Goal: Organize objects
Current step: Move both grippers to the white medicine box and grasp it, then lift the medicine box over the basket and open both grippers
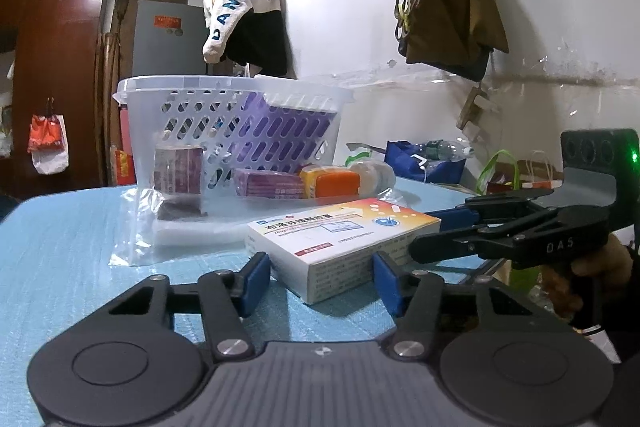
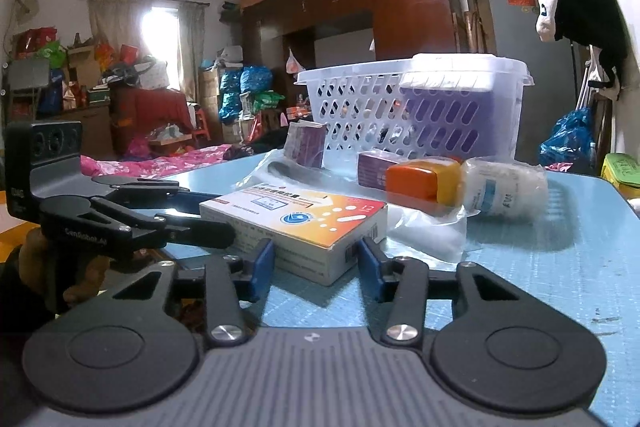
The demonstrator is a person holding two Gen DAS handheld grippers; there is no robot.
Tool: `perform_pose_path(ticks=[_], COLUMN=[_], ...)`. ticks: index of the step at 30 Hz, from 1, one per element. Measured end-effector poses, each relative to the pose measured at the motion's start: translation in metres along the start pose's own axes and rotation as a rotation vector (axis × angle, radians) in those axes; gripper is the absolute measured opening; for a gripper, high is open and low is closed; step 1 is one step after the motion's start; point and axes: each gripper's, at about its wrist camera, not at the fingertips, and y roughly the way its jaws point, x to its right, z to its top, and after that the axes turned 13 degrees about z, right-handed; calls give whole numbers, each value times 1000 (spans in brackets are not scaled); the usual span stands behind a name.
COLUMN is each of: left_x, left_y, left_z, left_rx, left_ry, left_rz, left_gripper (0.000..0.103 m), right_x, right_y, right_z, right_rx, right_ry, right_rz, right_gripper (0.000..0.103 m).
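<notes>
A white and orange medicine box (image 1: 340, 239) lies flat on the blue table (image 1: 60, 259). My left gripper (image 1: 320, 279) is open, its blue pads on either side of the box's near corner. My right gripper (image 2: 316, 263) is also open around the box (image 2: 296, 223) from the other side. Behind the box lie purple boxes (image 1: 268, 183), an orange and yellow box (image 1: 332, 183) and a white bottle (image 2: 504, 191) on clear plastic bags. A clear perforated basket (image 1: 232, 123) with a purple item inside stands at the back.
A clear plastic bag (image 1: 136, 235) lies left of the box. The table's right edge (image 1: 460, 187) is close, with bags on the floor beyond. Clothes and bags hang on the white wall (image 1: 560, 7). A wardrobe (image 2: 400, 3) and a bed (image 2: 160, 163) stand further off.
</notes>
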Motion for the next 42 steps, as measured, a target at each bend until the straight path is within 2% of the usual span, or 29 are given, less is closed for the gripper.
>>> perform_pose_path(ticks=[6,29,42], left_x=[5,12,14], left_y=[-4,-19,-30], left_z=[0,6,23], left_rx=[17,86,150], left_ry=[31,63,87], left_rz=[15,47,62], left_gripper=[54,52,52], right_x=[-3,-9,-15], right_y=[0,-1,-5], right_z=[1,8,28], right_rx=[-2,20,53], right_ry=[-18,-51,-94], right_rz=[-17,-26,-36], right_gripper=[48,44,44])
